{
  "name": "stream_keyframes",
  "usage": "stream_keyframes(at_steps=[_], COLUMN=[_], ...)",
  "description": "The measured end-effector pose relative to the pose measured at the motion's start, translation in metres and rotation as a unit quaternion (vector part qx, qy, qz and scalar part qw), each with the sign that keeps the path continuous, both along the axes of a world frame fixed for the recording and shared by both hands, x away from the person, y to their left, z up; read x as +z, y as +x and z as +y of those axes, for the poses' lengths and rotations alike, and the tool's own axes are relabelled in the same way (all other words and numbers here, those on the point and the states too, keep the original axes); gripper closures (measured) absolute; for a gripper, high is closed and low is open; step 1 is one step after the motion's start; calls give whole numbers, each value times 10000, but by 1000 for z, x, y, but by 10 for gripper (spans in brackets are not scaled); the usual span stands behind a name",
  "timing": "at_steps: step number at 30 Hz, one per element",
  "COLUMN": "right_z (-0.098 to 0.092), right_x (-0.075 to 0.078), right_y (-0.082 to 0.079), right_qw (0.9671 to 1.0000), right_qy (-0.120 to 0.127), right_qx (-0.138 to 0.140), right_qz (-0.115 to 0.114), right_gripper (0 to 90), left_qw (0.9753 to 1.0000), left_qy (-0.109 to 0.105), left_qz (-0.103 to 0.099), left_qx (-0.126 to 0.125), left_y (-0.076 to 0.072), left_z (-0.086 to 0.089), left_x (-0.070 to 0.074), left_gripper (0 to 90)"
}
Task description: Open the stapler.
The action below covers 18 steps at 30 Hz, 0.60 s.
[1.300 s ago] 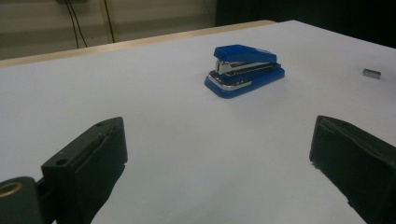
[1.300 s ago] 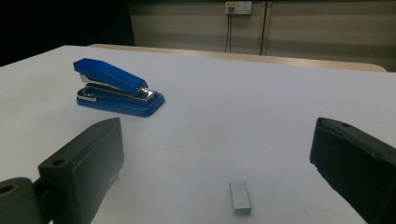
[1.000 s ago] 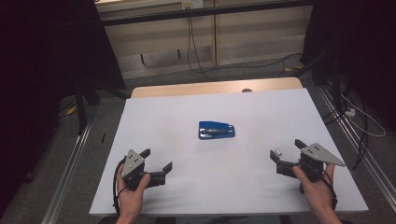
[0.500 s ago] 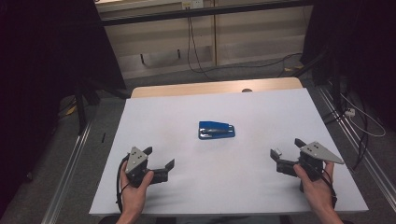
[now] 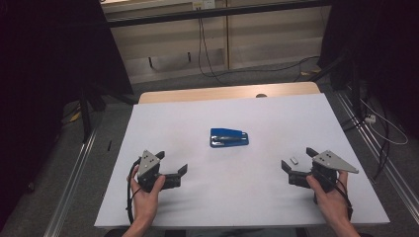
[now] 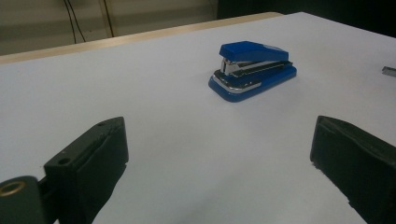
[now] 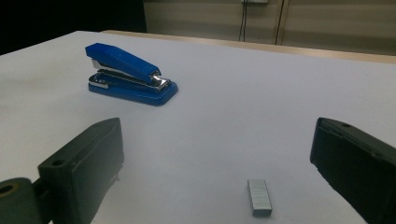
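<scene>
— While both hands rest near the front edge of the table [image 5: 163,123], where does the stapler [image 5: 229,138] lie relative to the grippers?

— Roughly midway across the white tabletop and farther from the person than either tool. From the high view the left gripper [image 5: 173,170] sits to its near left, the right gripper [image 5: 298,161] to its near right, and both are well apart from it.

— How do the jaws stand?

— Wide apart on both, with nothing between them but bare tabletop. In the left gripper view the stapler [image 6: 252,71] appears ahead and a little right of centre, its chrome end turned toward that camera. In the right gripper view the stapler [image 7: 130,74] sits ahead and to the left, above the left jaw, with its hinged back end nearer the camera.

— Anything closer to the right one?

— Yes, a small strip of staples [image 7: 259,197]. In the right gripper view it lies flat on the table between the two jaws, near them but touching neither. From the high view the strip of staples [image 5: 295,160] is just beside the jaw tips, well apart from the stapler. It also shows as a grey sliver at the right edge of the left gripper view.

— Is the stapler open?

— No, its blue top is down over the base, and it sits flat on the table.
</scene>
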State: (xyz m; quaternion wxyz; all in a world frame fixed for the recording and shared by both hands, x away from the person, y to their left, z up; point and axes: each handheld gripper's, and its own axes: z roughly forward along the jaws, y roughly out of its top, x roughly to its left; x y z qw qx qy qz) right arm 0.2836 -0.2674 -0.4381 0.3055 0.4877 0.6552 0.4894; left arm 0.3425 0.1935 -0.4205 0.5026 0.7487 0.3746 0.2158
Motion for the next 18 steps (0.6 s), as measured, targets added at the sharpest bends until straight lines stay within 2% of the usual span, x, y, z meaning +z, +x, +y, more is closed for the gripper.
stream_keyframes(at_steps=[3,7,8,11,14,17,18], right_z=[3,7,8,7,10,19,22], right_x=[-1,-3,-2,1,3,3,3], right_y=[2,7,10,13,15,16,17], right_qw=[10000,9999,9997,9997,9997,9994,9992], right_qy=[-21,-11,-51,-53,47,-35,-57], right_qx=[67,115,213,243,238,353,396], right_qz=[0,48,78,11,-35,-43,-55], right_gripper=[23,23,22,21,19,18,18], left_qw=[9999,9997,9997,9997,9998,9998,9998], left_qy=[53,-16,39,-12,8,-97,-52], left_qz=[-42,61,67,55,-17,26,38], left_qx=[-109,-229,-245,-223,-211,-195,-203], left_y=[4,8,10,12,16,20,21], left_z=[-5,-11,-12,-13,-15,-16,-16], left_x=[1,-1,-1,0,3,3,2], left_gripper=[50,50,50,52,53,51,51])
